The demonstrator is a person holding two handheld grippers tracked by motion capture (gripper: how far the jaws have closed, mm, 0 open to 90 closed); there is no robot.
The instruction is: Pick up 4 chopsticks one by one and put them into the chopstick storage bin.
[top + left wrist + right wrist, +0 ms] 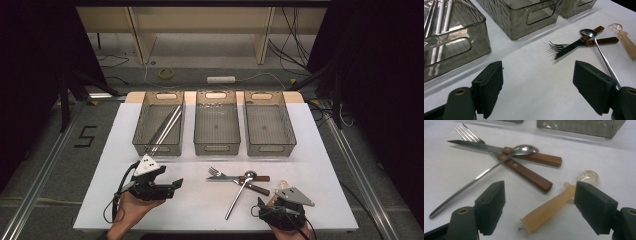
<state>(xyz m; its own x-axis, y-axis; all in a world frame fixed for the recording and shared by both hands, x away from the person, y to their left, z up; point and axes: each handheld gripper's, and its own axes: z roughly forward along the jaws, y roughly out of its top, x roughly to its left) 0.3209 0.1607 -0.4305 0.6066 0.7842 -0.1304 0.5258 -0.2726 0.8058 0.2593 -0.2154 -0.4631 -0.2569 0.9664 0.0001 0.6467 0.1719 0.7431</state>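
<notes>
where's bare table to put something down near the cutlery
Free: the white table between the left gripper and the long spoon, and the strip before the left bin. Crowded: fork, knife and spoon cross below the middle bin; the right gripper sits beside them.

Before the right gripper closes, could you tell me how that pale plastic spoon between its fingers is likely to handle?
The plastic spoon looks thin and translucent, so probably light and apt to skid on the smooth white table if nudged. Its handle seems solid, likely fairly stiff. It lies flat between the right gripper's open fingers, so rolling seems unlikely.
</notes>
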